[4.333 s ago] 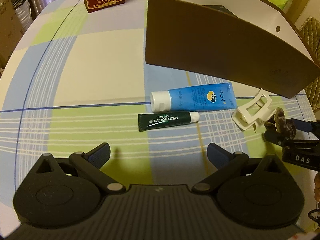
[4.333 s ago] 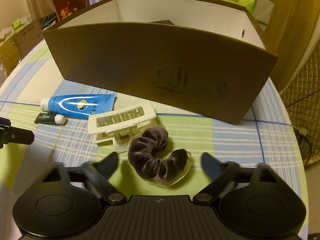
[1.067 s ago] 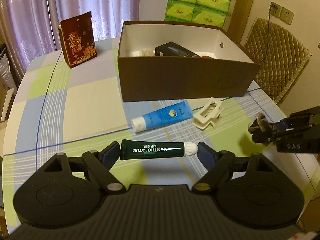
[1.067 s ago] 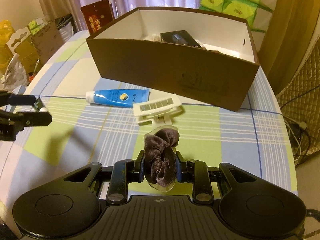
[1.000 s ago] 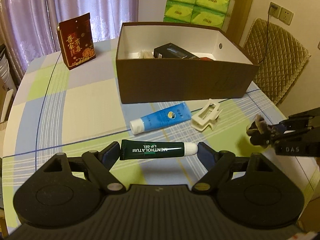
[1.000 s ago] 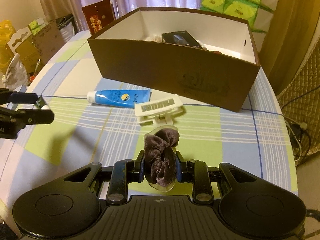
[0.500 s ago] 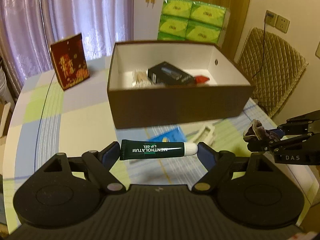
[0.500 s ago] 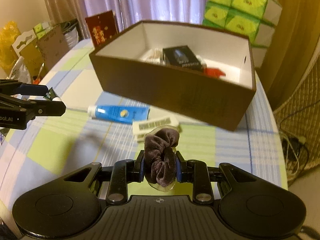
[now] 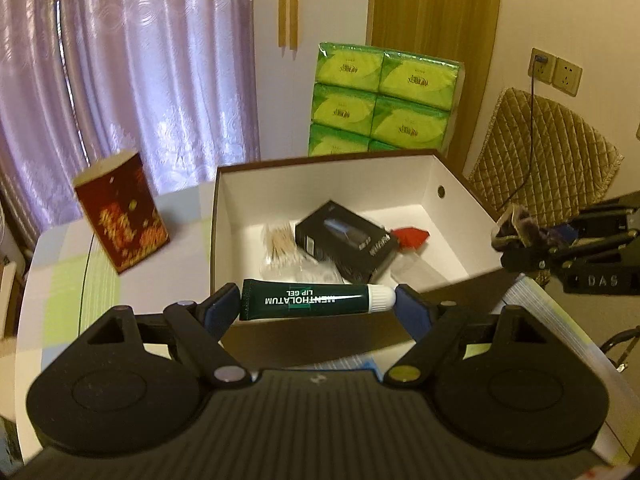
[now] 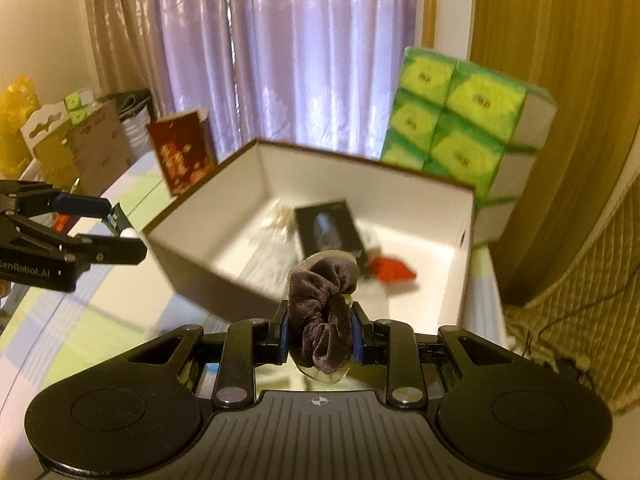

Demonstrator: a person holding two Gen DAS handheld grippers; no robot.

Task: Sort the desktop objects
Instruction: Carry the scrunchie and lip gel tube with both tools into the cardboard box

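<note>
L wrist view: left gripper (image 9: 319,304) clamped end-to-end on lip gel tube (image 9: 316,300), tube horizontal, just above near wall of the brown box (image 9: 448,176).
Box contents: black carton (image 9: 346,242), cotton swabs (image 9: 280,240), red item (image 9: 412,235) already inside.
Risk L: grip only at tube's ends; tube could pivot or pop out, landing outside near wall if let go too early.
R wrist view: right gripper (image 10: 322,338) squeezed on scrunchie (image 10: 322,300), approx over box's near edge (image 10: 208,268).
Risk R: soft velvet may cling to a pad on release, or drop short onto the table (image 10: 80,332).
Both: grippers converge on same box, could bump w/ each other.
</note>
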